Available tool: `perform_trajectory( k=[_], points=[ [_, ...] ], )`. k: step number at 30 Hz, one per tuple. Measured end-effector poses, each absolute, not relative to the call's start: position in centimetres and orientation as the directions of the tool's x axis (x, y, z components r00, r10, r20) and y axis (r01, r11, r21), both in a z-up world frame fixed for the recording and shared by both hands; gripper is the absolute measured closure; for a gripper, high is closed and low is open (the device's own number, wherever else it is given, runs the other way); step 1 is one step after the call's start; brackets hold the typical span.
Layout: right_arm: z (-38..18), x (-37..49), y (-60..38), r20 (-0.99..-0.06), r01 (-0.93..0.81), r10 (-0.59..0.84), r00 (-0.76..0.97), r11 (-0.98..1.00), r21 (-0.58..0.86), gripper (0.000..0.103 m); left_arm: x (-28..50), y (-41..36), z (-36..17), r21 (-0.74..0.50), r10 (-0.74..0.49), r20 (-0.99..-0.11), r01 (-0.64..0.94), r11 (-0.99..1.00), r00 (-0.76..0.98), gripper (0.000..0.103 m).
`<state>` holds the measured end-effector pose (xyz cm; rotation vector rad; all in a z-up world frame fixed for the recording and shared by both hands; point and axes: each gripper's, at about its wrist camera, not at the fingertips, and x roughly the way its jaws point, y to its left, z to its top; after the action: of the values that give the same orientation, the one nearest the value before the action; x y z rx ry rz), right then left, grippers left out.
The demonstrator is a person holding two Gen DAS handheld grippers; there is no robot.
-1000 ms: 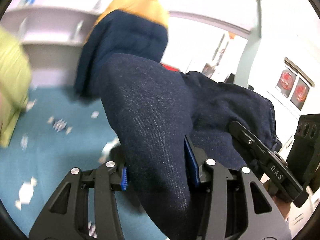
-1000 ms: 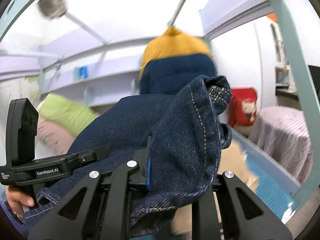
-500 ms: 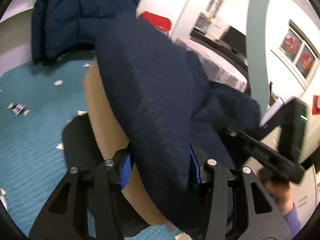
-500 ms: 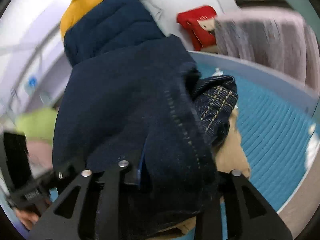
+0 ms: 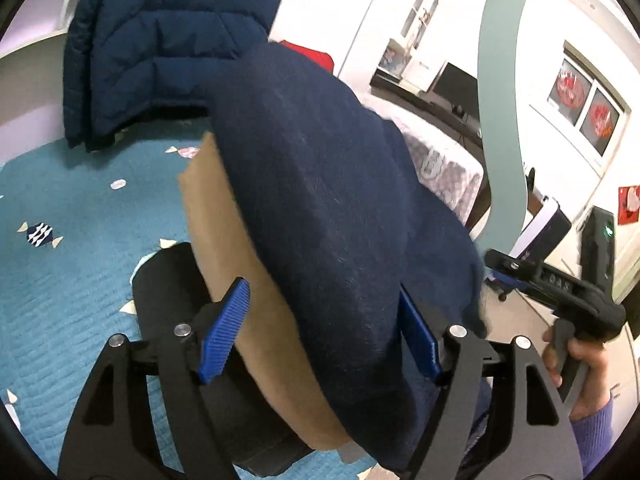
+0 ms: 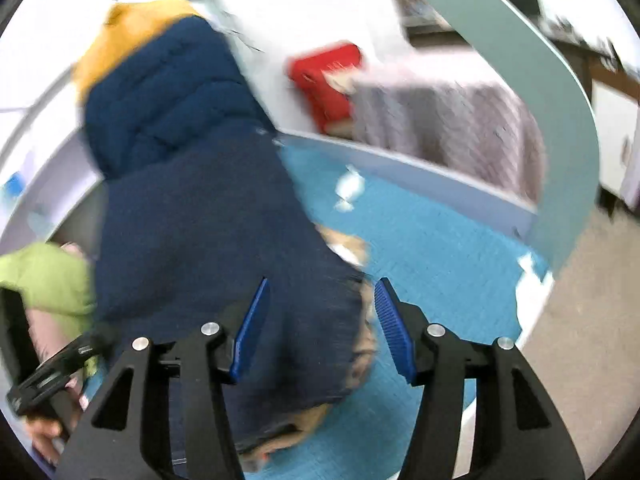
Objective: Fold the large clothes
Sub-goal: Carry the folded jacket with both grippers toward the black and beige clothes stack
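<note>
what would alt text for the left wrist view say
Dark blue jeans lie draped over a tan folded garment on a teal bedspread, between the opening jaws of the left gripper. A navy puffer jacket hangs behind.

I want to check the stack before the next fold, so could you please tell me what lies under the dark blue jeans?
A tan garment lies directly under the dark blue jeans, with a black piece beneath it on the teal bedspread. Anything further under is covered.

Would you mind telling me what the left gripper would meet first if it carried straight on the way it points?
Most likely the dark blue garment already between the opening jaws of the left gripper, lying on a tan one.
</note>
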<state>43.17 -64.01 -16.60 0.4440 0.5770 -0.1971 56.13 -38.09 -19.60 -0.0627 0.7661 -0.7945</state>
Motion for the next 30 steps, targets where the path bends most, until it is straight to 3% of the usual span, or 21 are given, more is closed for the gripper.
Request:
perform_trajectory(
  k=[2, 7, 18, 23, 27, 30],
  points=[
    [-15.9, 44.3, -61.6, -0.554, 0.218, -0.011, 0.833, 0.925, 0.311, 0.051, 56.2, -37.6, -19.3, -0.318, -0.659, -0.6, 0.622, 0.716, 0.452, 0.027],
    [-21.3, 50.6, -59.8, -0.745, 0.256, 0.064, 0.664, 0.917, 0.307, 0.049, 55.5, -36.3, -18.4, -0.324, -0.667, -0.583, 0.62, 0.715, 0.464, 0.027],
    [-22.2, 50.3, -61.1, -0.716, 0.259, 0.099, 0.691, 0.891, 0.373, 0.049, 57.1, -38.6, -11.2, -0.249, -0.734, -0.492, 0.731, 0.635, 0.469, 0.027],
    [-22.8, 50.0, -61.6, -0.686, 0.242, 0.135, 0.715, 0.872, 0.425, 0.048, 61.5, -44.7, -10.7, -0.14, -0.635, -0.63, 0.739, 0.659, 0.447, 0.028],
    [-23.0, 50.6, -61.8, -0.674, 0.224, 0.167, 0.72, 0.863, 0.453, 0.049, 64.4, -48.3, -13.3, 0.088, -0.414, -0.772, 0.727, 0.681, 0.482, 0.031],
    [-23.8, 52.0, -61.7, -0.683, 0.214, 0.192, 0.704, 0.86, 0.463, 0.049, 67.2, -47.7, -15.5, 0.025, -0.378, -0.815, 0.678, 0.734, 0.44, 0.03]
  ],
)
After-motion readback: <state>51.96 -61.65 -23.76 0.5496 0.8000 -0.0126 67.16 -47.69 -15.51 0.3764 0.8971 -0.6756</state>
